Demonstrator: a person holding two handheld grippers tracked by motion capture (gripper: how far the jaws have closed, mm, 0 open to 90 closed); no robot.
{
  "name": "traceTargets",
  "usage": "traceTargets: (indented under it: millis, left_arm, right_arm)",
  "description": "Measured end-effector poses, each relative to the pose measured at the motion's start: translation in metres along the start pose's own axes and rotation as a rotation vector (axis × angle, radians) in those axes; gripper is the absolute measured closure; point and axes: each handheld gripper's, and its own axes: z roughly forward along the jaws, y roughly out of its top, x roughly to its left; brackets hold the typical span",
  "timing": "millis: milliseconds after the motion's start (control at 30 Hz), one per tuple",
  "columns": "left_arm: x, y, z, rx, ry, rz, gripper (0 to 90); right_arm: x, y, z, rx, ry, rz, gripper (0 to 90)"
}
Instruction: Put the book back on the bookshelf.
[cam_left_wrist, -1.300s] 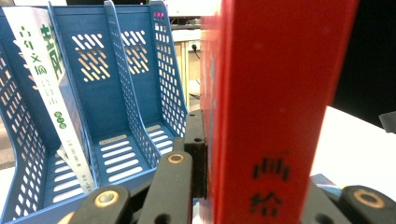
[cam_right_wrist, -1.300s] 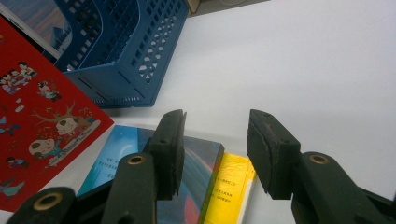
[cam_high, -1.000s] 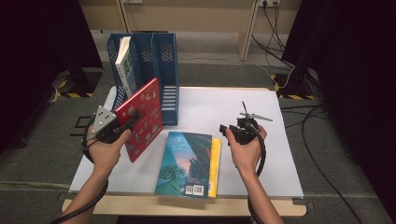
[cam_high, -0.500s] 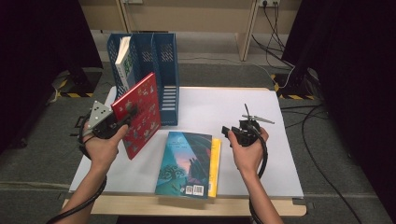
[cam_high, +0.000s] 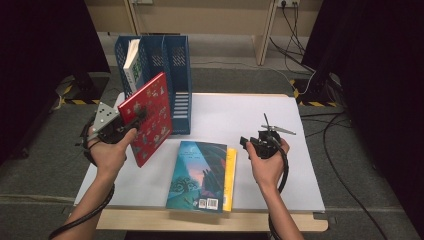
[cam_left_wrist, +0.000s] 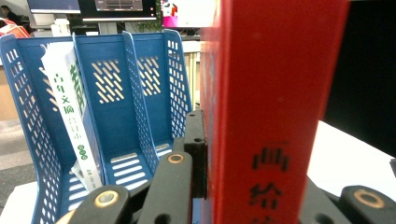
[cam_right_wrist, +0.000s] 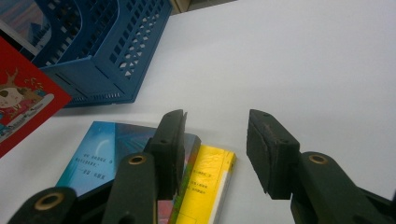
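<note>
desk (cam_high: 260, 120): white top, pale wood front edge, grey floor and dark curtains around | red book (cam_high: 147, 117): glossy red cover with cartoon figures, dark characters on spine, held tilted off the desk just beside blue file rack (cam_high: 172, 75) | left gripper (cam_high: 131, 116): jaws clenched on red book | right gripper (cam_right_wrist: 215, 149): jaws released, above teal book (cam_high: 196, 175) and yellow book (cam_high: 229, 177)

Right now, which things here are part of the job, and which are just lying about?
In the job:
- red book, clamped in left gripper
- blue file rack

Lying about:
- teal book
- yellow book under it
- white book in the rack
- right gripper, open, holding nothing
</note>
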Motion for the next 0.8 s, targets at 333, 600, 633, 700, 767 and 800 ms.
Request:
traceTargets:
  millis: [333,600,633,700,767,800]
  left_arm:
    - [0.001,0.009,0.0,-0.007,0.006,-0.004,79.4]
    - [0.002,0.014,0.002,-0.01,0.01,-0.007,79.4]
    - [0.002,0.015,0.002,-0.012,0.01,-0.007,79.4]
    - [0.002,0.016,0.003,-0.012,0.01,-0.006,79.4]
    - [0.002,0.017,0.003,-0.014,0.011,-0.007,79.4]
    - [0.002,0.018,0.004,-0.015,0.012,-0.009,79.4]
  right_arm:
    - [-0.004,-0.002,-0.001,-0.005,-0.007,0.0,57.4]
    - [-0.009,-0.007,-0.002,-0.004,-0.017,0.003,57.4]
    - [-0.01,-0.007,-0.002,-0.005,-0.018,0.004,57.4]
    - [-0.011,-0.008,-0.003,-0.007,-0.02,0.005,57.4]
    - [-0.013,-0.009,-0.004,-0.009,-0.02,0.003,57.4]
    - [-0.013,-0.009,-0.004,-0.01,-0.021,0.003,57.4]
